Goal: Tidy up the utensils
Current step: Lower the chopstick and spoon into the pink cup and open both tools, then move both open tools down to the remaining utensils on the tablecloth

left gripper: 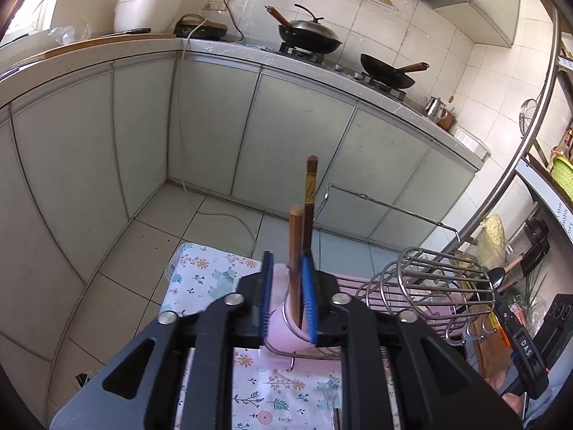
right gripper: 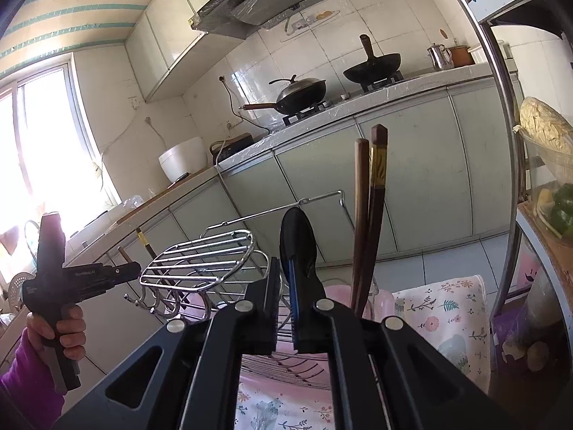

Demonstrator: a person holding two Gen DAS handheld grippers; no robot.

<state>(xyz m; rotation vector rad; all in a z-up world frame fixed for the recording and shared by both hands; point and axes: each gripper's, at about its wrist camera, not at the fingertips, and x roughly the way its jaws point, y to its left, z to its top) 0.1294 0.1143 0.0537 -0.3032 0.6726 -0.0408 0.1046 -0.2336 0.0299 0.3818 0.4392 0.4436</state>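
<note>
Two chopsticks stand upright in a pink cup held by a wire ring of the metal dish rack. My left gripper is open, its blue pads either side of the cup's mouth; the light chopstick rises between them. In the right wrist view my right gripper holds a black spoon against its right pad, bowl up; the jaws stand slightly apart. The chopsticks and cup sit just right of it. A wire basket lies to the left.
The rack stands on a pink tray over a floral cloth. The left gripper and hand show at far left in the right wrist view. Cabinets, counter and woks are behind. A shelf post stands right.
</note>
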